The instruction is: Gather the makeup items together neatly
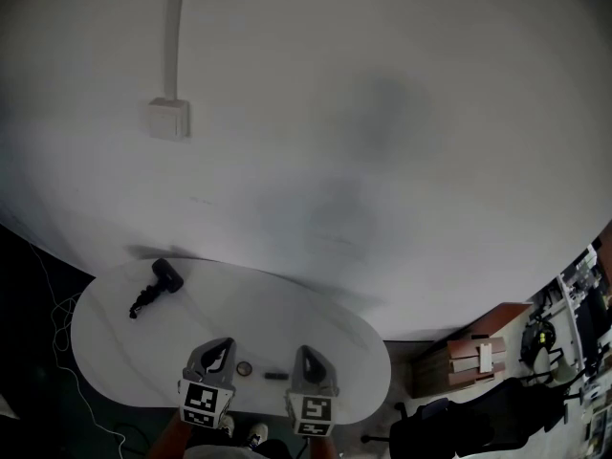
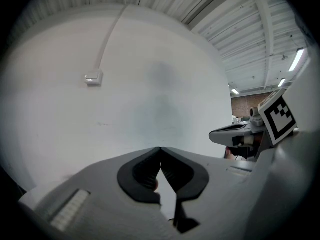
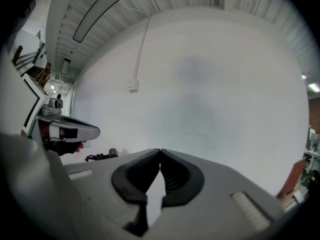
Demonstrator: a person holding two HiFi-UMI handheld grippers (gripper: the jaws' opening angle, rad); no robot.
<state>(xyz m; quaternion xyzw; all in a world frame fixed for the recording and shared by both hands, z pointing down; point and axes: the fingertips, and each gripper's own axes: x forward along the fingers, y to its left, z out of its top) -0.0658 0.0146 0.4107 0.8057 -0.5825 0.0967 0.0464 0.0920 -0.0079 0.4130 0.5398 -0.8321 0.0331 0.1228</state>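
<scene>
On the white oval table (image 1: 316, 328) a black long-handled makeup tool (image 1: 158, 285) lies at the far left; it also shows in the right gripper view (image 3: 100, 156). A small round item (image 1: 245, 368) and a short dark stick (image 1: 275, 376) lie near the front edge, between my two grippers. My left gripper (image 1: 222, 344) is shut with its tips touching and nothing between them (image 2: 160, 148). My right gripper (image 1: 304, 350) is likewise shut and empty (image 3: 160, 150). Both hover over the table's front edge and point at the wall.
A white wall stands behind the table, with a small box (image 1: 168, 118) and a conduit on it. A wooden cabinet (image 1: 473, 357) and a black chair (image 1: 449, 428) stand to the right. A thin cable (image 1: 67, 352) lies on the dark floor at left.
</scene>
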